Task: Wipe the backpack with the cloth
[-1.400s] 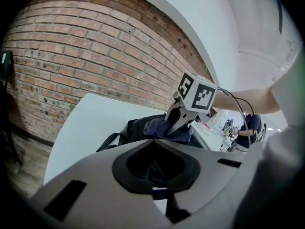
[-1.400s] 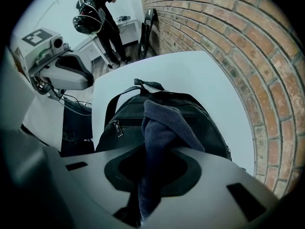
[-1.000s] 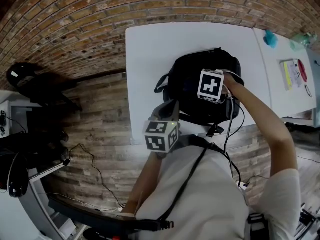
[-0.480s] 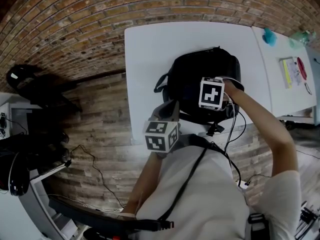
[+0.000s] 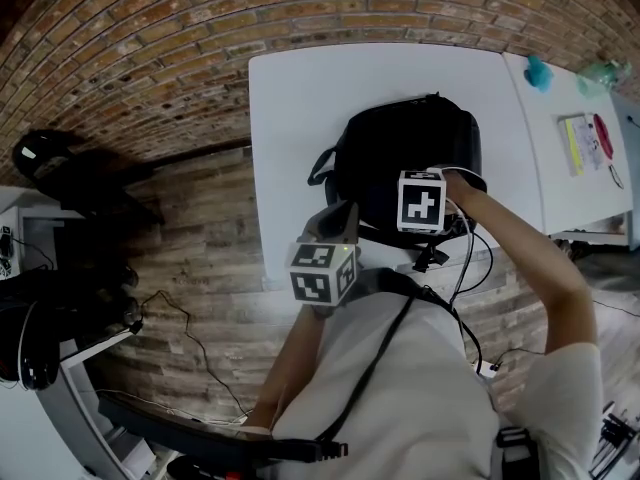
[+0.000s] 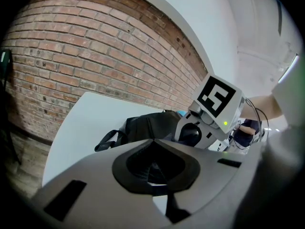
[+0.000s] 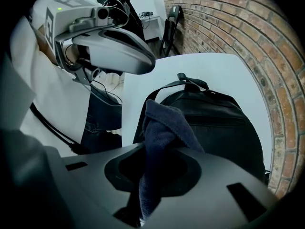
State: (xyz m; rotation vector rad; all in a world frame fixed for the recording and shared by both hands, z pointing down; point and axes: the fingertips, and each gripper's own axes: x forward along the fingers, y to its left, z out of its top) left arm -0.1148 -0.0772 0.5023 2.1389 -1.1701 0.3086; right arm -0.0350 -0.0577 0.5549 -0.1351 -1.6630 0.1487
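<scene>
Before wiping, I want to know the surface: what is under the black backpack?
The backpack lies on a white table, bare around it. The tabletop beneath it is covered, so anything else under it cannot be seen. The right gripper holds the cloth over it.

I see one white surface [image 5: 300, 118] against the brick wall, and the only thing on it is the black backpack [image 5: 400, 148]. It lies flat on the right half, with its near end at the edge closest to me and its strap loop [image 5: 322, 166] out to the left. A second white surface [image 5: 545, 168] butts up on the right. It carries a teal item [image 5: 540, 76], a yellow-edged flat item [image 5: 578, 148] and a red item [image 5: 605, 140].
</scene>
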